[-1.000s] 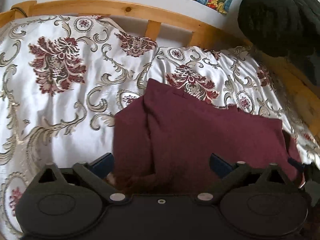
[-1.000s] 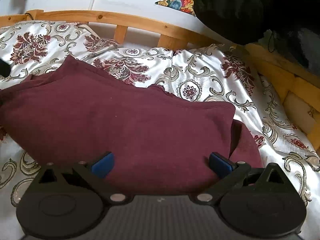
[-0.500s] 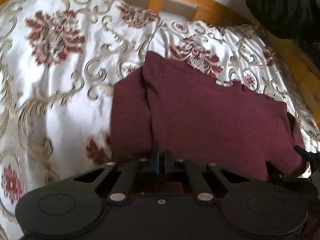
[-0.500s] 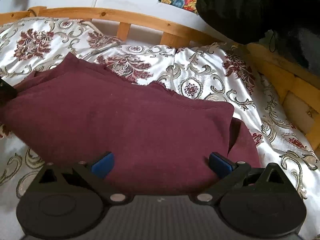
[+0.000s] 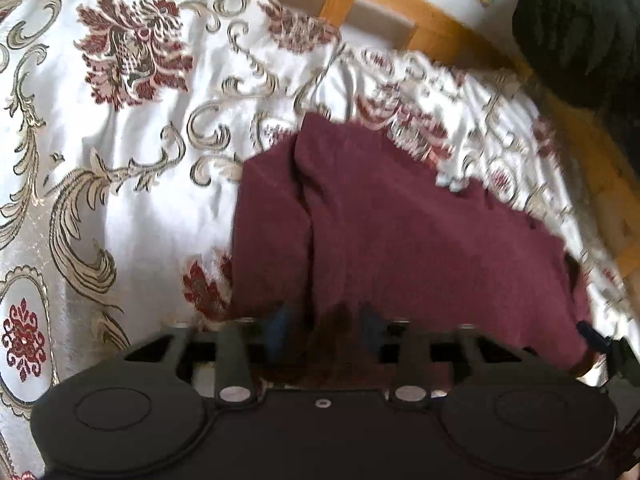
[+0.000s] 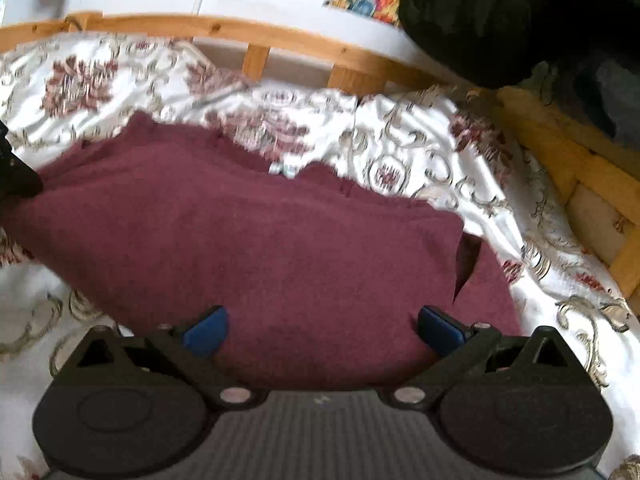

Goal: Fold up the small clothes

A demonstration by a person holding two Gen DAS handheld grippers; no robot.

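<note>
A dark red garment [image 5: 420,248] lies folded on the bed, spread flat over a white bedspread [image 5: 132,184] patterned with red flowers and gold scrolls. Beyond the garment runs the bed's wooden rail [image 6: 280,40], and past that a black bundle [image 6: 480,16] sits at the far right corner.

The left hand-held gripper [image 5: 326,334] is at the garment's near left edge. Its jaws have just been opening and now stand about half apart, with a raised fold of the red cloth between the 2 blue pads [image 5: 276,330]; blur hides whether the pads still touch it.

The right hand-held gripper [image 6: 322,330] stands wide open over the garment's near edge, its 2 blue pads [image 6: 206,330] well apart above the cloth, gripping nothing.
</note>
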